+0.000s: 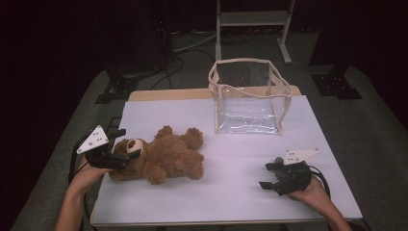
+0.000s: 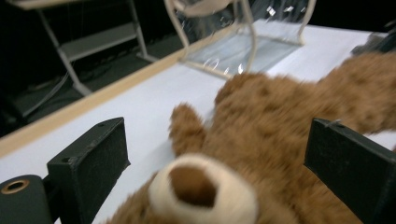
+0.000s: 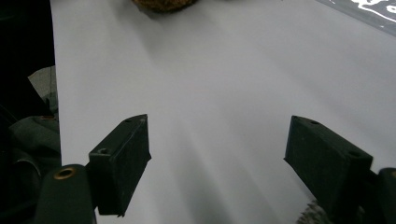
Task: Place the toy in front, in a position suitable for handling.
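A brown teddy bear (image 1: pixel 166 156) lies on its back on the white table (image 1: pixel 240 197), head to the left and legs to the right. My left gripper (image 1: pixel 127 143) is open, one jaw on each side of the bear's head. In the left gripper view the cream muzzle (image 2: pixel 201 191) sits low between the jaws of this gripper (image 2: pixel 219 158), with gaps on both sides. My right gripper (image 1: pixel 266 175) is open and holds nothing, low over bare table at the front right. Its own view shows the gripper (image 3: pixel 217 154) spread wide above the white surface, a bit of the bear (image 3: pixel 163 4) at the top.
A clear plastic bag with cream trim (image 1: pixel 248 96) stands open-topped at the back centre of the table, also ahead of the left gripper (image 2: pixel 233 42). Behind the table are a metal frame (image 1: pixel 252 19), floor cables and dark stand bases. Bare table lies between bear and right gripper.
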